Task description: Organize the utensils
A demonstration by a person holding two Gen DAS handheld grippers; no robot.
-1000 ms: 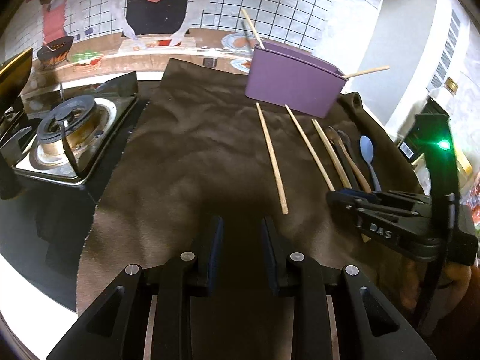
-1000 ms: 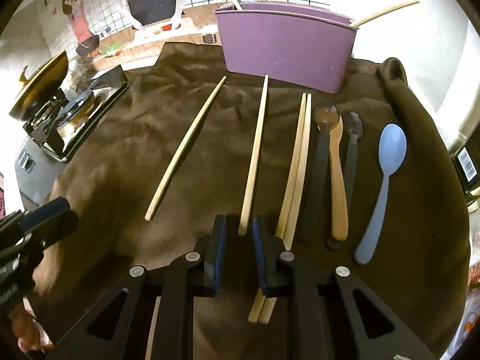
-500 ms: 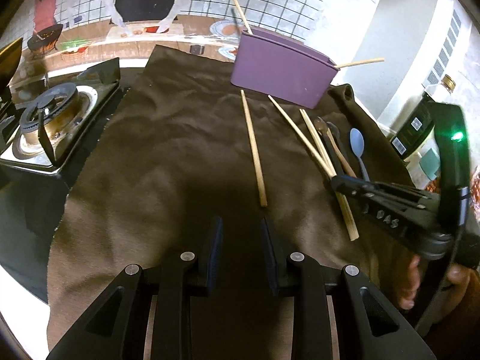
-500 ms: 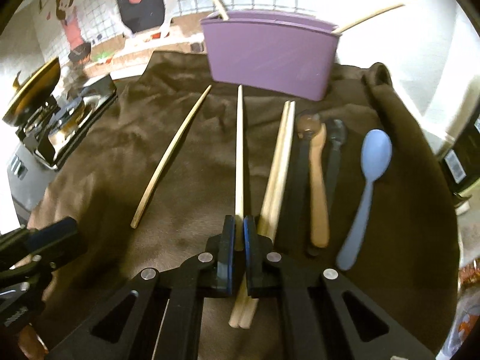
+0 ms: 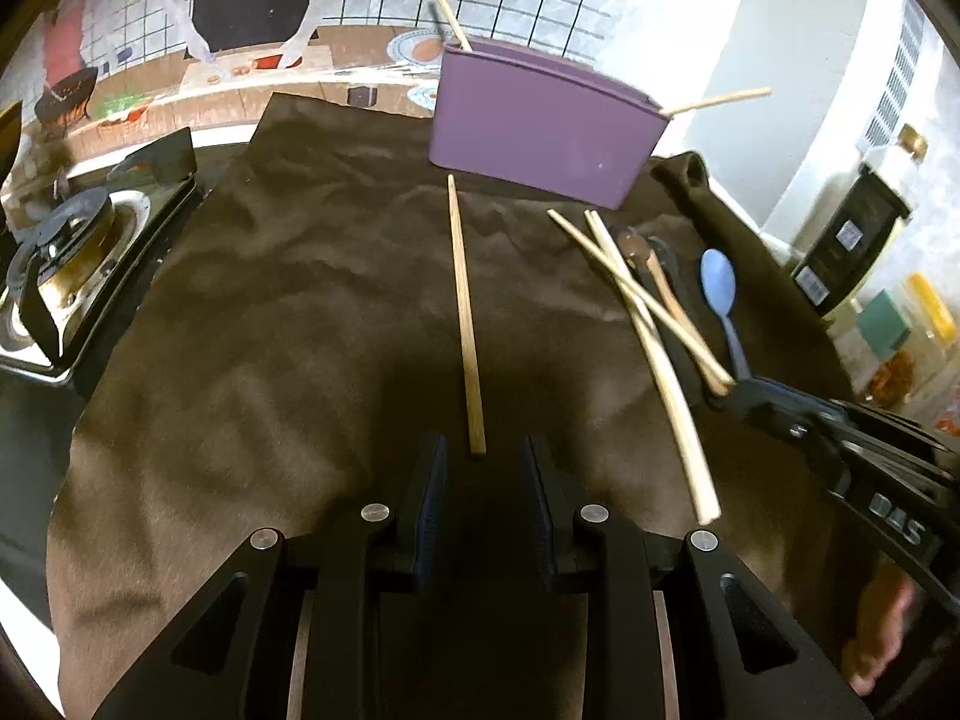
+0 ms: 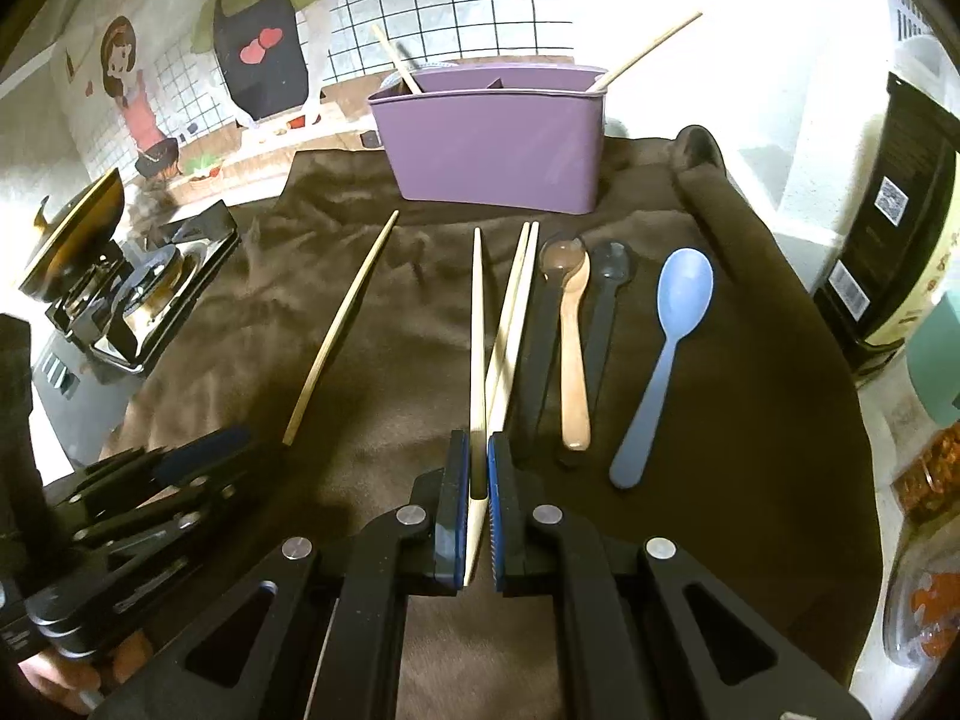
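Note:
My right gripper is shut on a wooden chopstick and holds its near end just above the brown cloth. A pair of chopsticks lies beside it, then several spoons, with a blue spoon furthest right. My left gripper is open, with the near end of a single chopstick just ahead of its tips. The purple utensil holder stands at the back with two sticks in it. It also shows in the left wrist view.
A small gas stove sits off the cloth's left edge. Bottles and jars stand along the right side. A tiled wall with a cartoon poster runs behind the holder.
My right gripper has closed on the chopstick and lifted its near end off the cloth. My left gripper has moved forward to the single chopstick's near end.

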